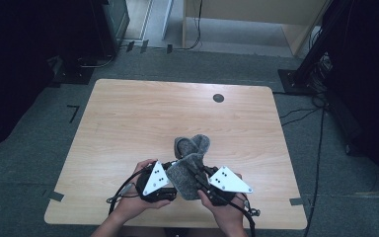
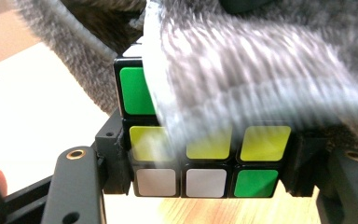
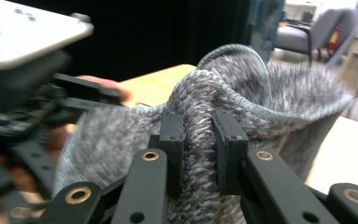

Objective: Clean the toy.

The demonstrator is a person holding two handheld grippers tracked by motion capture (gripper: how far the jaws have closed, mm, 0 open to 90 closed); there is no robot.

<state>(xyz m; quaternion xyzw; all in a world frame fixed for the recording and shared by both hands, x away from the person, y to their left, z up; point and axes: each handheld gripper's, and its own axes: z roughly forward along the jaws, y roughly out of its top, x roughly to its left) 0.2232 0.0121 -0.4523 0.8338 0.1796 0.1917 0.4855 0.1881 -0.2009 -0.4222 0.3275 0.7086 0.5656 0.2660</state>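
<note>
A Rubik's cube (image 2: 205, 182) with green, yellow and white stickers sits squeezed between the jaws of my left gripper (image 2: 209, 154), which is shut on it. A grey woolly cloth (image 2: 261, 60) hangs over the cube's top and right side and hides part of it. My right gripper (image 3: 199, 140) is shut on a folded rim of that same cloth (image 3: 279, 107). In the high view both grippers, left (image 1: 171, 173) and right (image 1: 200, 177), meet at the near middle of the table (image 1: 128, 113), with the cloth (image 1: 193, 145) bunched between and beyond them.
A small dark round hole (image 1: 218, 98) sits near the table's far edge. Tape marks (image 1: 56, 196) cling to the table's near corners. Cables (image 1: 301, 116) run across the floor at the right, beside dark stands. A grey chair (image 3: 307, 35) is in the background.
</note>
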